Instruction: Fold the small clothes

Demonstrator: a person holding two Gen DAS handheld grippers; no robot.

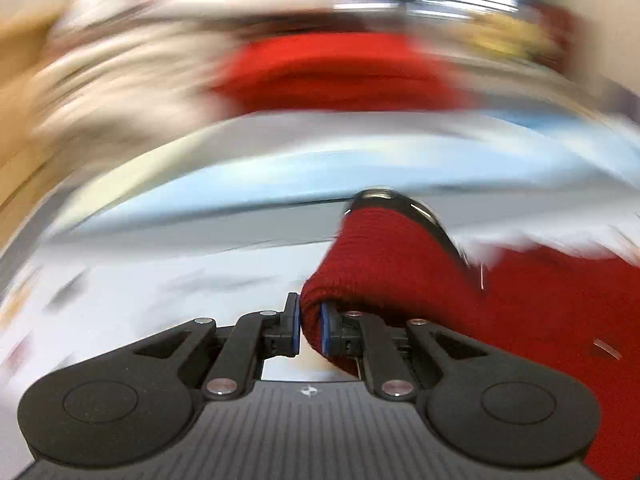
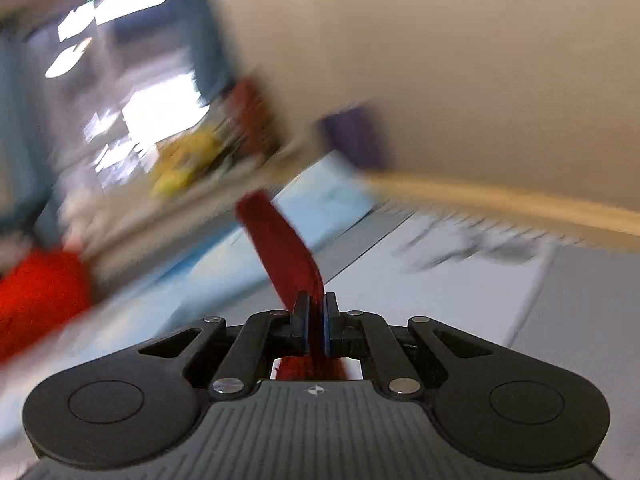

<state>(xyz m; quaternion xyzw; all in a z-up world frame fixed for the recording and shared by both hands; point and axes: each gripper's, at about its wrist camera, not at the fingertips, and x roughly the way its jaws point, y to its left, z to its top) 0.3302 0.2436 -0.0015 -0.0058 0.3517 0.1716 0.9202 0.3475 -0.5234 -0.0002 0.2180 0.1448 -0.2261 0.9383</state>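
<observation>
- Left gripper (image 1: pixel 310 328): jaws narrowly parted, dark red knit garment (image 1: pixel 400 264) bunched between them and draped over the right-hand finger.
- Right gripper (image 2: pixel 318 326): clenched on the same red cloth, a strip (image 2: pixel 280 248) rising ahead.
- Background blurred.

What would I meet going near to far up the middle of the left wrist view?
Left gripper with its fingers shut on the dark red knit garment → white table surface → light blue cloth → bright red garment, blurred, farthest back.
</observation>
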